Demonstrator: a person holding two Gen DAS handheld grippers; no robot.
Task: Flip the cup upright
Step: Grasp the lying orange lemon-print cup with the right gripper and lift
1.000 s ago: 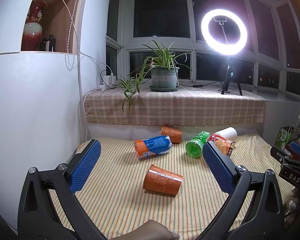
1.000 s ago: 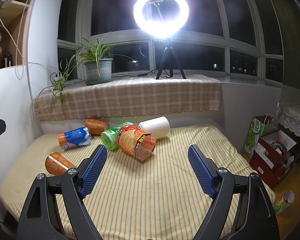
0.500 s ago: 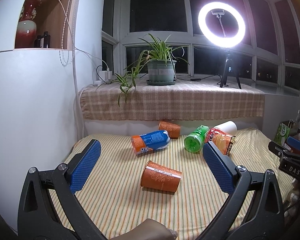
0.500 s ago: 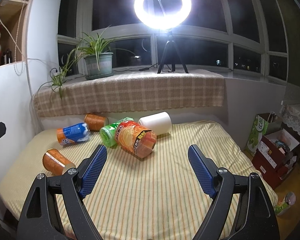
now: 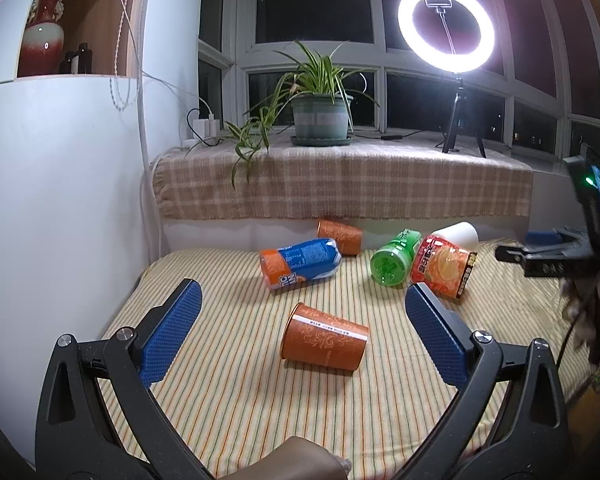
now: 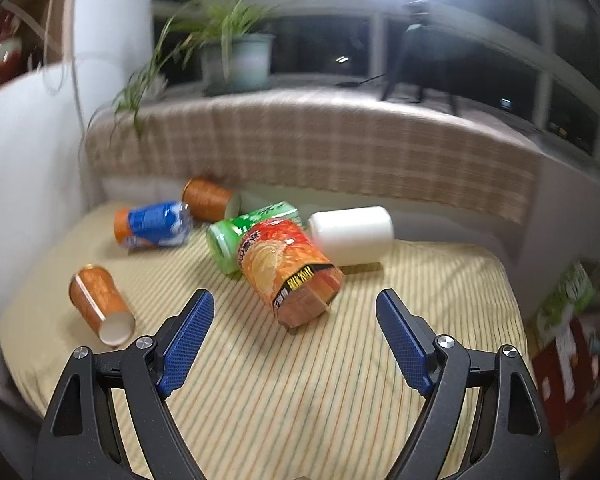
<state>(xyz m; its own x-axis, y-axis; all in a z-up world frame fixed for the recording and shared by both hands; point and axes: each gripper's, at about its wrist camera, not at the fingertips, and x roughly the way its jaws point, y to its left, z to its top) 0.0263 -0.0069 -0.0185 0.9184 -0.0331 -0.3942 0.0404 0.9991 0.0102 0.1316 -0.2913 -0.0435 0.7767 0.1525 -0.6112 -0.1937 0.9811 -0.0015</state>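
Several cups lie on their sides on a striped cloth (image 5: 260, 392). The nearest orange paper cup (image 5: 324, 342) lies just ahead of my open, empty left gripper (image 5: 304, 320); it also shows in the right wrist view (image 6: 100, 304). A red-orange printed cup (image 6: 290, 270) lies just ahead of my open, empty right gripper (image 6: 296, 320). Behind it lie a green cup (image 6: 236, 240), a white cup (image 6: 352, 234), a blue-orange cup (image 6: 152, 228) and a second orange cup (image 6: 210, 200). The right gripper's body (image 5: 556, 256) shows at the left view's right edge.
A ledge with a checked cloth (image 5: 340, 184) rises behind the cups, with a potted plant (image 5: 320, 116) and a ring light (image 5: 446, 28) on it. A white wall (image 5: 60, 200) bounds the left. Boxes (image 6: 568, 320) stand on the floor to the right.
My right gripper has moved forward and tilted down toward the red-orange cup; its view is blurred. It now shows larger in the left view. My left gripper has edged nearer the orange cup.
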